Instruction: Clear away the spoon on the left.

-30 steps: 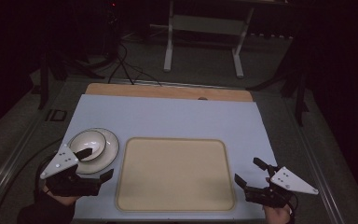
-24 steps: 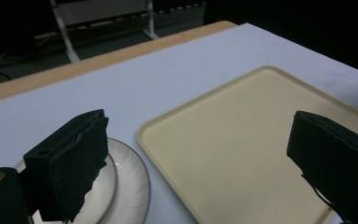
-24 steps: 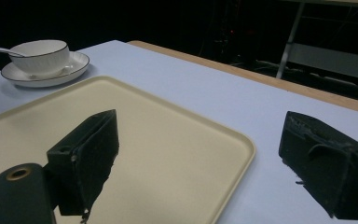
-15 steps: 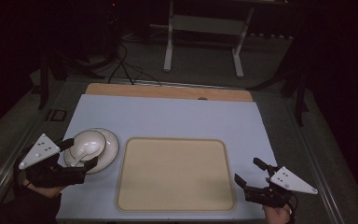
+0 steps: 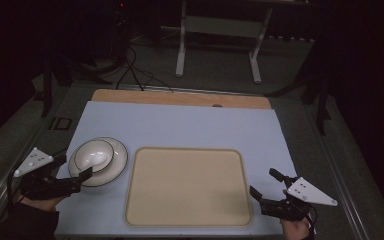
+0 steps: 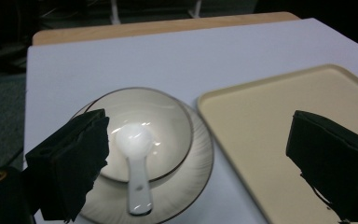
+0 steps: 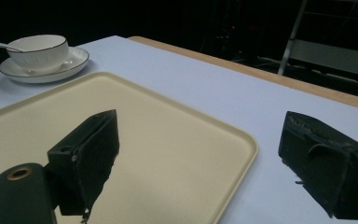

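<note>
At the table's eight o'clock edge we have the left gripper level with the stacked dishes, its jaws spread wide and holding nothing. Seen from the left gripper view, one jaw covers the bowl's near rim at about nine o'clock and the other hangs over the tray at three o'clock, so we cannot tell whether the first jaw touches the china or sits just above it. The bowl rests on the saucer, and the spoon lies inside with its handle sticking out over the rim toward six o'clock.

We judge the spoon to be the main risk: if we close on the bowl or the saucer rim and the jaw catches that handle, the spoon could flip out or lever the bowl askew. Glazed china is slick, so a pinch on one edge of the saucer alone may let the whole stack tilt and the bowl slide off.

Our right gripper waits at the table's five o'clock corner, just beside the tray's near right corner, jaws wide apart and empty. If we carry the dishes to the tray, its raised lip could snag the saucer's foot on a low approach
</note>
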A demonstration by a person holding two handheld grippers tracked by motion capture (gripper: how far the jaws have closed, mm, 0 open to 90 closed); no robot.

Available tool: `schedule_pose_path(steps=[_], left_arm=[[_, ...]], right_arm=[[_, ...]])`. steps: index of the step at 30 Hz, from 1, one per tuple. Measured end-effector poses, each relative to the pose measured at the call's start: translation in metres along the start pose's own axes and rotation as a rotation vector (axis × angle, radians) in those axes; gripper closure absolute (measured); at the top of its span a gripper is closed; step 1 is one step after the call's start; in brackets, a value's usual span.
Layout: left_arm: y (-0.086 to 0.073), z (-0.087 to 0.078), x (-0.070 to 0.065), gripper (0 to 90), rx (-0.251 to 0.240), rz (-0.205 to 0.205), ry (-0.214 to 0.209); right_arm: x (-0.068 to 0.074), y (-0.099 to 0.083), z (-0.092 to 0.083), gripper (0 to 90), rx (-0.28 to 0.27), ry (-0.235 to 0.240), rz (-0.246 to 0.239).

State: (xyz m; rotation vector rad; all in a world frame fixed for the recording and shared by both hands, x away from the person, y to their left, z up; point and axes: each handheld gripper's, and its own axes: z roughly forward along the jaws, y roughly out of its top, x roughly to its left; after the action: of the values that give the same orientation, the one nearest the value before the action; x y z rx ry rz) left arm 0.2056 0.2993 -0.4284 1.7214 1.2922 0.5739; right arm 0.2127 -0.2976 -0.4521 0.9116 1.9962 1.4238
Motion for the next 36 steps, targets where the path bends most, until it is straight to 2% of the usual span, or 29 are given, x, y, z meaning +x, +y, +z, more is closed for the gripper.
schedule_pose_path(steps=[2,3,6,7,9,14,17,18,20,21,23,26,28,30,32,33,36], left_arm=[[-0.005,0.000,0.007,6.3,0.004,-0.032,0.009],[-0.006,0.000,0.009,6.3,0.011,-0.039,0.021],[-0.007,0.001,0.010,6.3,0.014,-0.047,0.022],[-0.013,0.003,0.015,6.3,0.029,-0.079,0.016],[-0.016,0.005,0.018,6.3,0.039,-0.096,0.009],[-0.026,0.014,0.026,6.6,0.103,-0.133,-0.010],[-0.030,0.018,0.032,6.6,0.119,-0.168,-0.020],[-0.030,0.018,0.032,6.7,0.119,-0.168,-0.020],[-0.034,0.022,0.038,6.9,0.131,-0.221,-0.035],[-0.035,0.023,0.039,6.9,0.143,-0.222,-0.045],[-0.035,0.024,0.039,10.0,0.147,-0.225,-0.050],[-0.040,0.028,0.040,15.2,0.161,-0.247,-0.037],[-0.041,0.029,0.042,19.9,0.161,-0.264,-0.050],[-0.042,0.030,0.043,21.6,0.161,-0.276,-0.045],[-0.042,0.031,0.045,31.7,0.162,-0.291,-0.059],[-0.042,0.031,0.046,36.4,0.169,-0.286,-0.060],[-0.043,0.033,0.046,46.9,0.174,-0.297,-0.064]], right_arm=[[0.001,0.000,0.001,12.2,0.005,0.003,-0.005],[0.001,0.000,0.001,12.2,0.006,0.003,-0.004],[0.001,0.000,0.002,12.2,0.007,0.005,-0.003],[0.001,0.000,0.002,12.2,0.007,0.005,-0.003],[0.001,0.000,0.002,12.2,0.009,0.005,-0.003],[0.001,0.000,0.003,12.2,0.016,0.010,-0.004],[0.001,-0.001,0.004,12.2,0.020,0.013,-0.005],[0.001,-0.001,0.004,12.2,0.020,0.013,-0.005],[0.002,-0.001,0.004,12.2,0.023,0.014,-0.007],[0.002,-0.001,0.005,12.2,0.023,0.013,-0.008],[0.002,-0.001,0.005,12.2,0.023,0.013,-0.008],[0.002,-0.001,0.005,12.3,0.026,0.013,-0.010],[0.002,-0.001,0.005,12.3,0.027,0.014,-0.009],[0.002,-0.001,0.005,12.3,0.027,0.014,-0.009],[0.002,-0.001,0.005,12.3,0.029,0.014,-0.009],[0.002,-0.001,0.005,12.3,0.029,0.014,-0.008],[0.002,-0.001,0.005,12.3,0.033,0.010,-0.011]])
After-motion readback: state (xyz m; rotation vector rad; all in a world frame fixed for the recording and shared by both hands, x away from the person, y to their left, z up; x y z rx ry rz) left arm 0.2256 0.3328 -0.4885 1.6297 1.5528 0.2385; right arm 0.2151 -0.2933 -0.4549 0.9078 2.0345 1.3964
